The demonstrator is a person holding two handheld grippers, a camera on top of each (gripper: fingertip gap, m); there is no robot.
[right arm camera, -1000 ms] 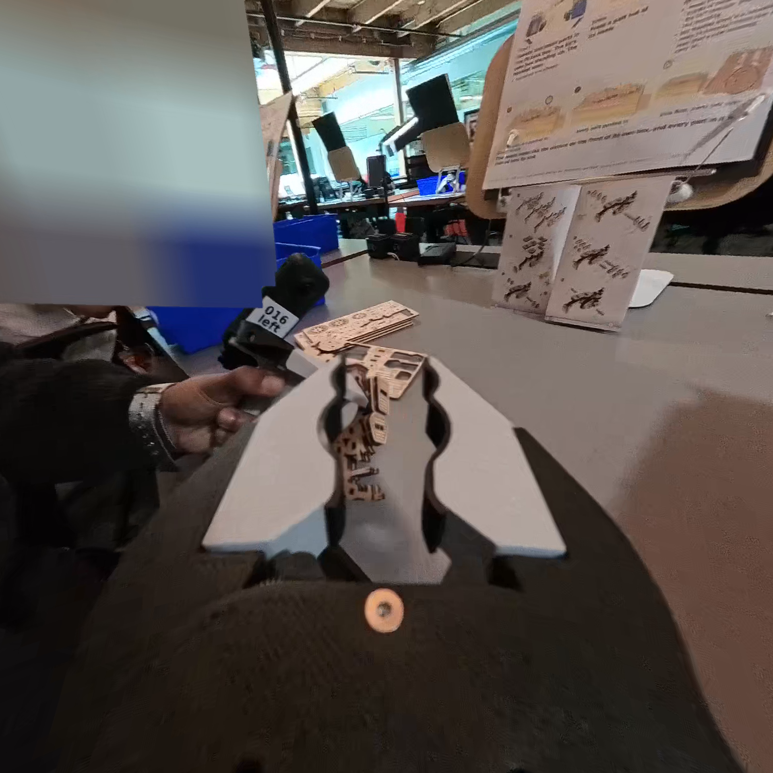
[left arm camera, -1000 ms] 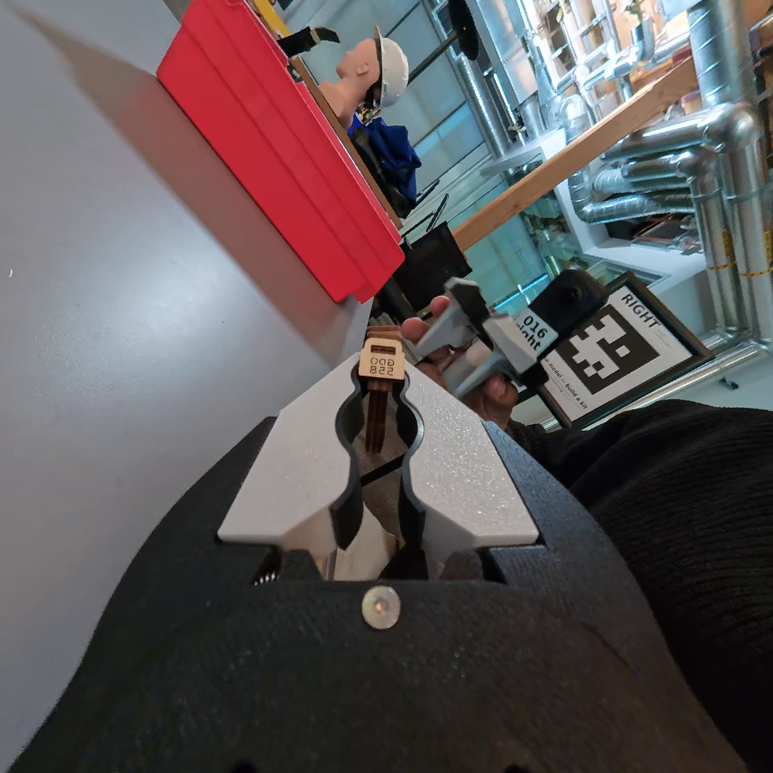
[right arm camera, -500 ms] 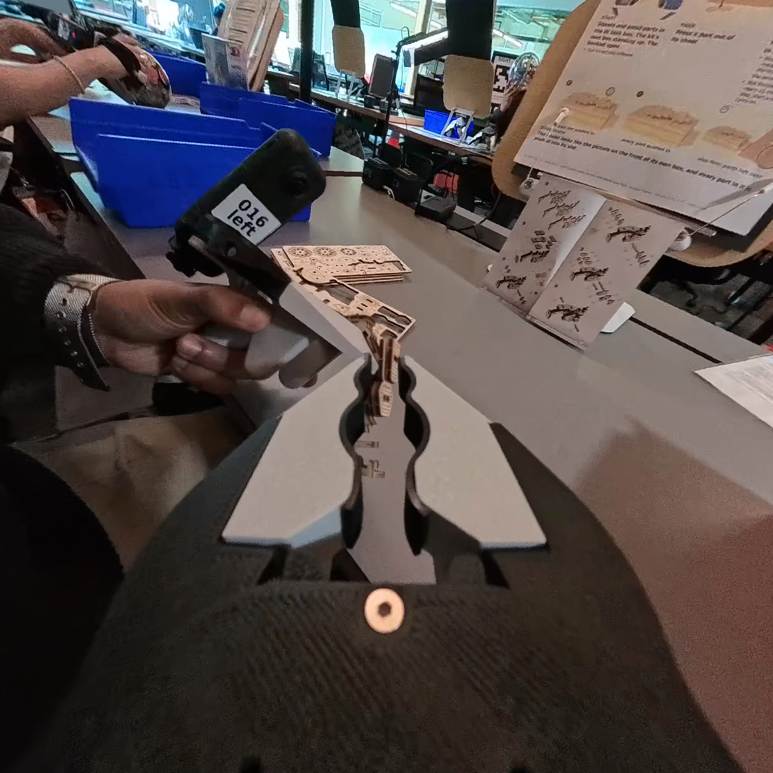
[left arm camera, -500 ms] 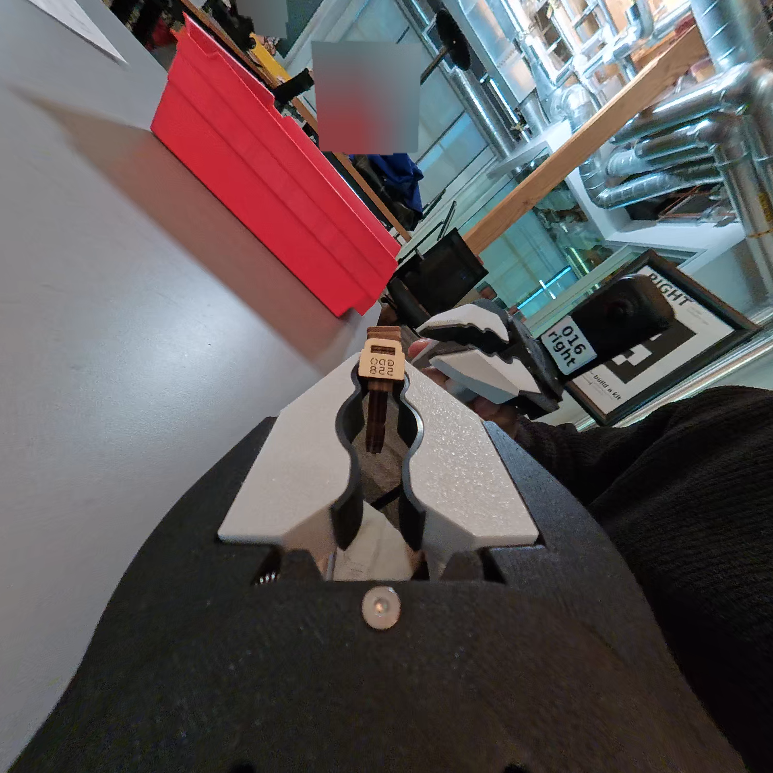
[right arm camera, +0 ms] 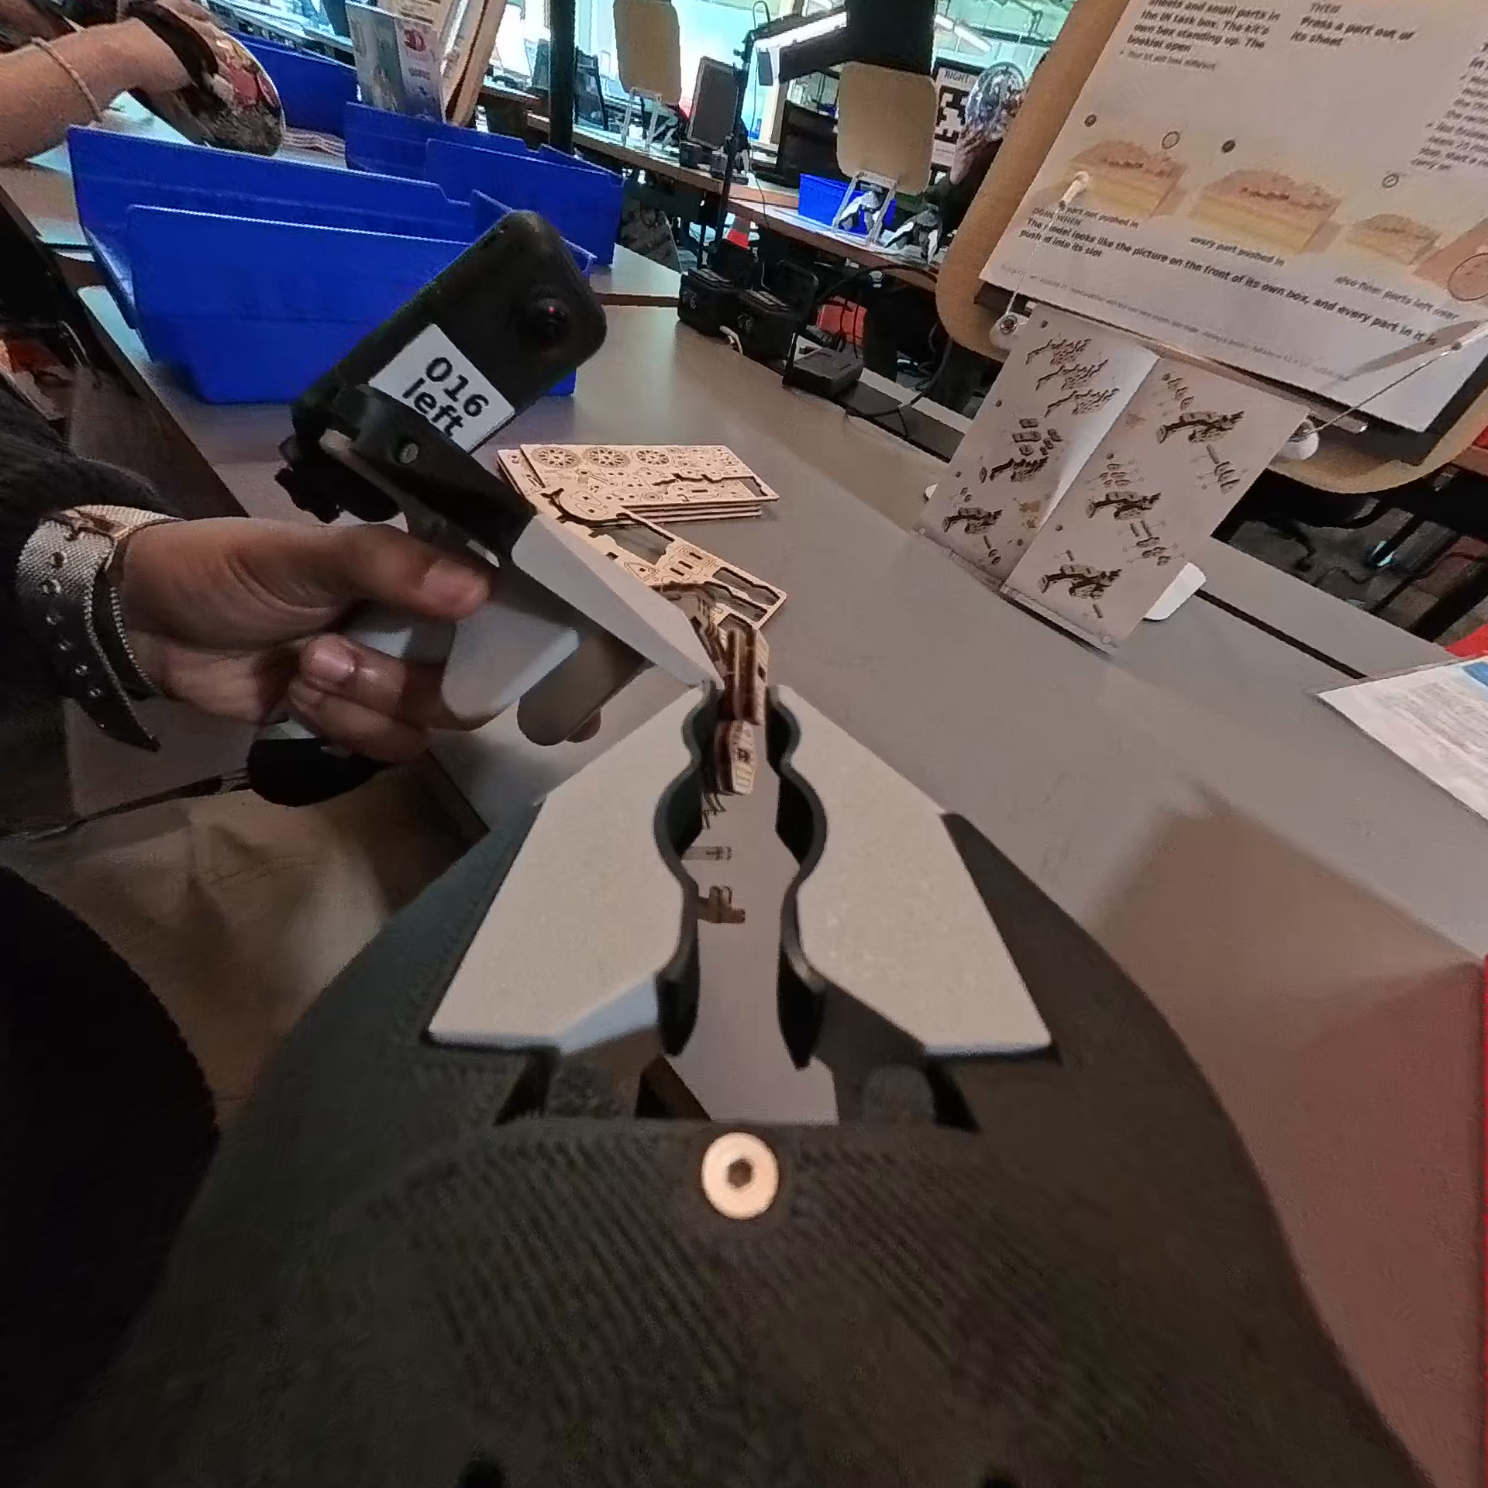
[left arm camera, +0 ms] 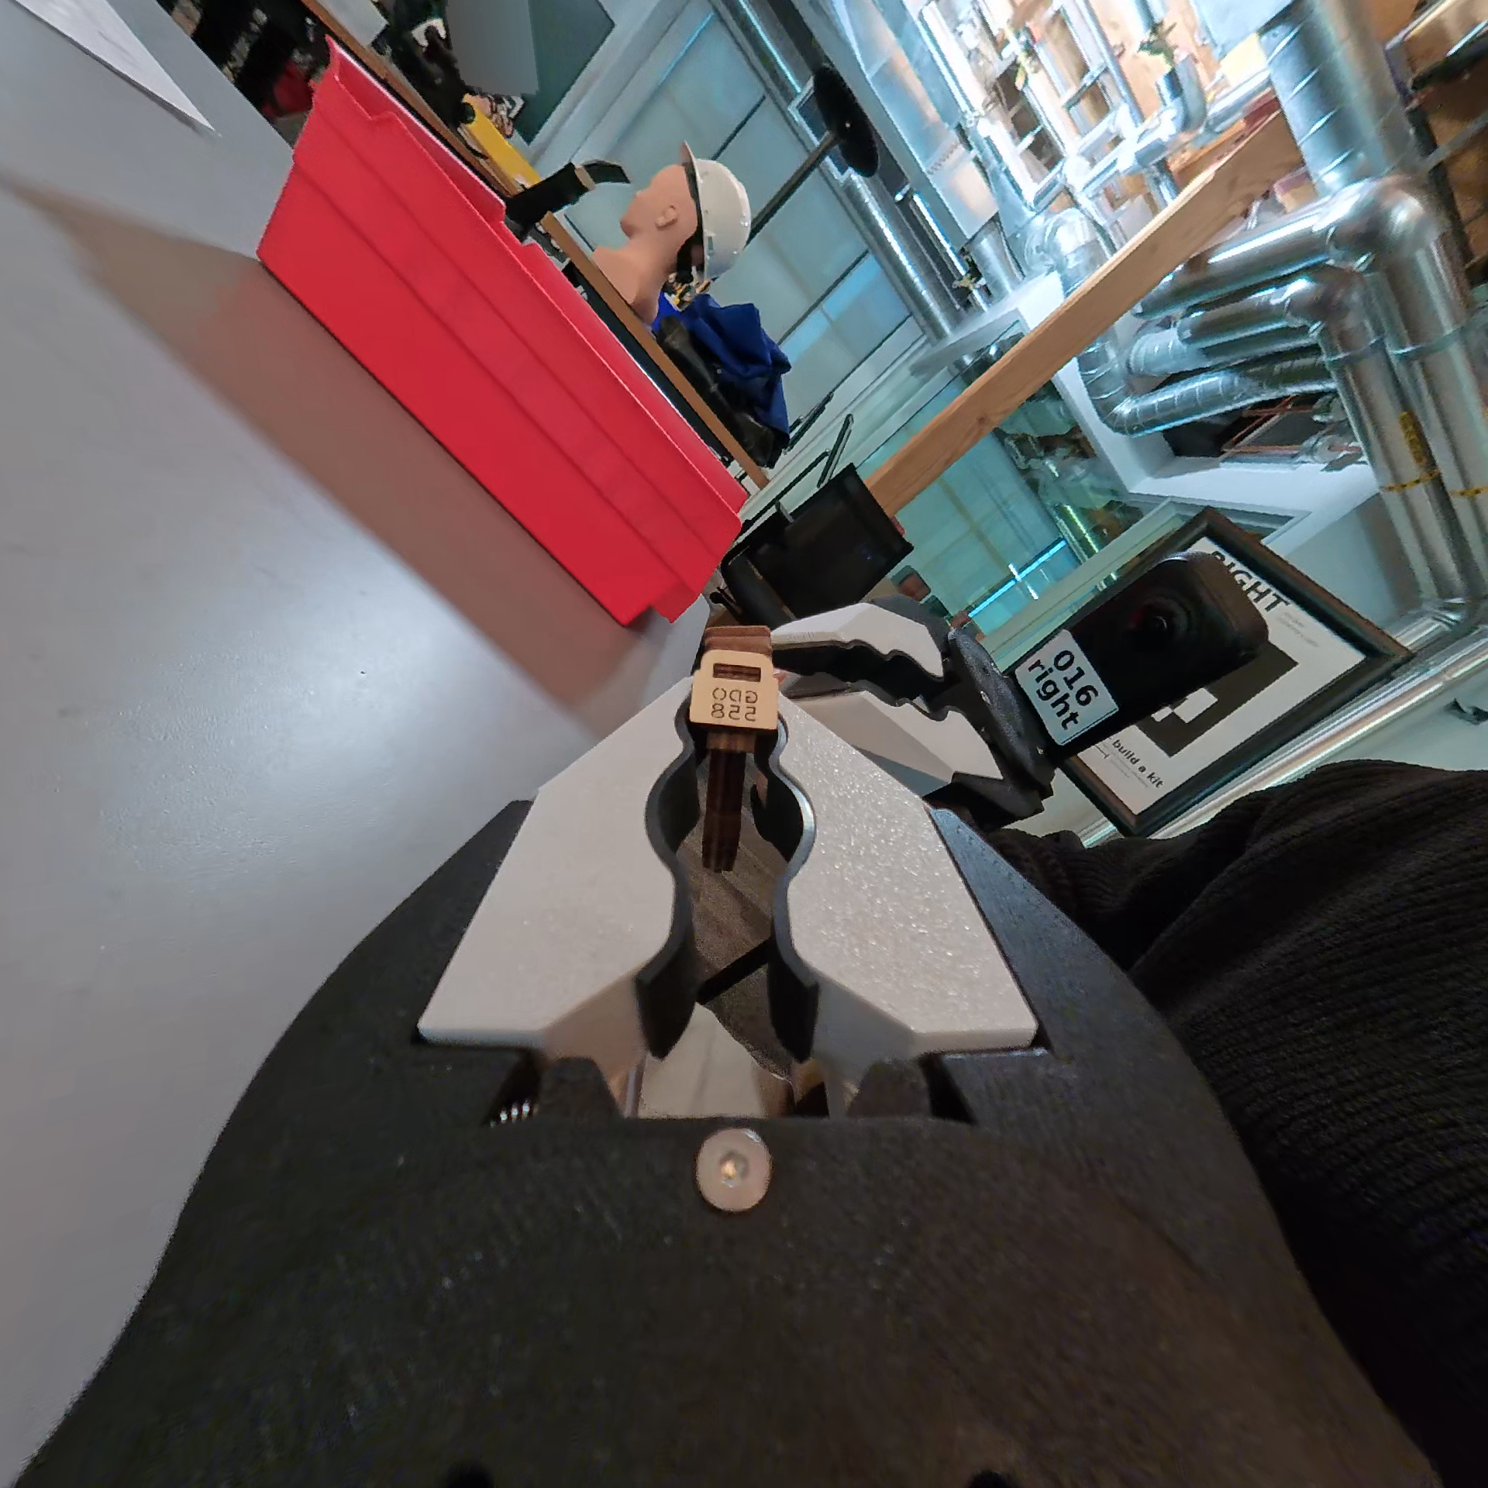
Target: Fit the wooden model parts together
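Observation:
My left gripper is shut on a small layered wooden model piece, held edge-up above the grey table. My right gripper comes in from the right, its tips against the far side of that piece. In the right wrist view, my right gripper has its jaws narrow around the lower end of the wooden piece. The left gripper, held by a hand, grips the piece from the upper left.
A stack of wooden part sheets and a partly emptied sheet lie behind. Small loose parts lie below my right jaws. Blue bins, an instruction stand, a paper and a red bin ring the table. Both grippers' tips are close together, under 4 cm apart.
My right gripper's jaws went from wide to narrow. It moved up to the left gripper until its tips closed around the held wooden piece. The left grip is unchanged.

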